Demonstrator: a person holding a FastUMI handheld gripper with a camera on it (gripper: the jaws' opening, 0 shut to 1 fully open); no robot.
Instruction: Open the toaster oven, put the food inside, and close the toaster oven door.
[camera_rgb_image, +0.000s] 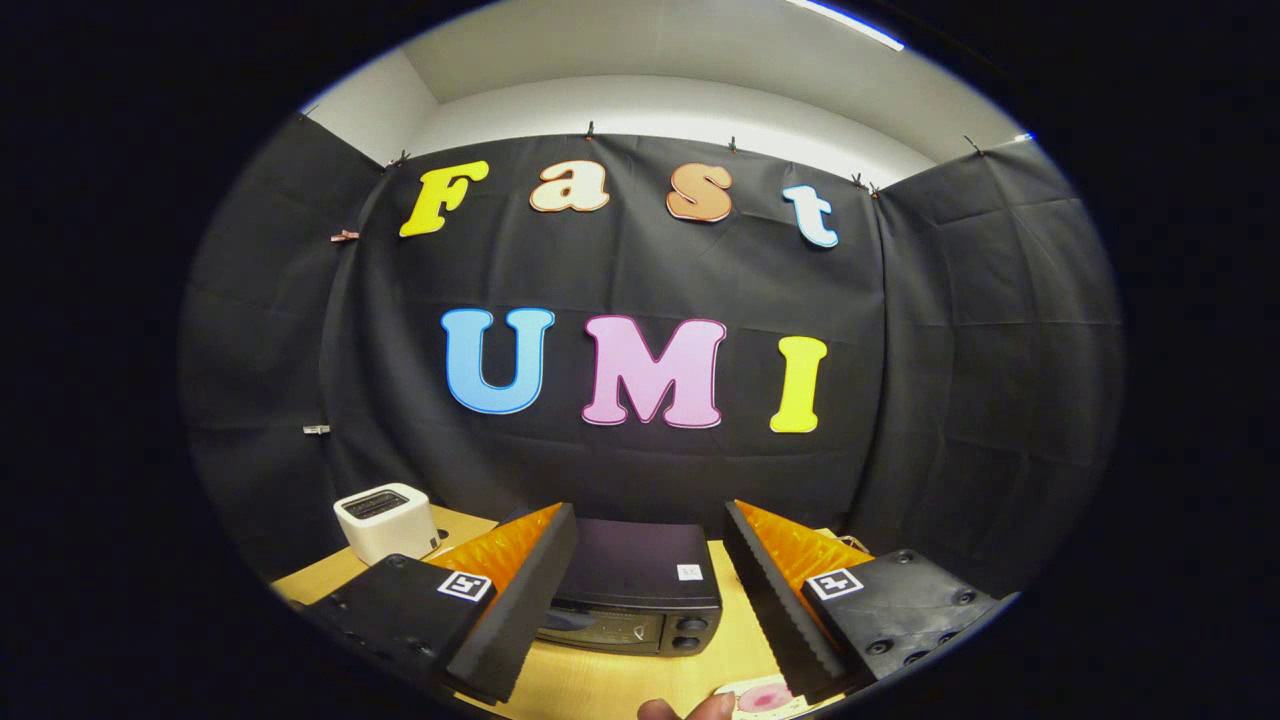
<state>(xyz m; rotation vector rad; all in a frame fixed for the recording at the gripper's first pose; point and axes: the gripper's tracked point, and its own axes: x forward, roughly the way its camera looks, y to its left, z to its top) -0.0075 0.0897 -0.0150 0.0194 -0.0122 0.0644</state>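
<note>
jaws wide apart above the bench, toaster oven ahead with its door up

the gripper (650, 590) is held over a light wooden bench (730, 640), its two fingers spread far apart and holding nothing; the jaws stand fully open with clear space between them. each finger carries a small square black-and-white marker on its upper block.

seen through the gap between the fingers, the dark toaster oven (635, 590) sits on the bench near its far edge, backed against the black cloth wall. its door looks closed, upright against the front, and two round knobs (690, 632) sit one above the other at the right end of the front face. a small white sticker (690, 572) lies on the oven's top, toward its right side. the left finger covers the oven's left end.

off toward the far left corner of the bench stands a white pop-up toaster (385, 520), well apart from the oven and beyond the left finger.

at the near edge of the bench, just beside the right finger's tip, part of a pale plate (755, 688) shows with something pink (765, 697) on it, likely the food; what kind it is cannot be told. a fingertip of a person's hand (690, 709) pokes in at the near edge, just beside that plate.
</note>
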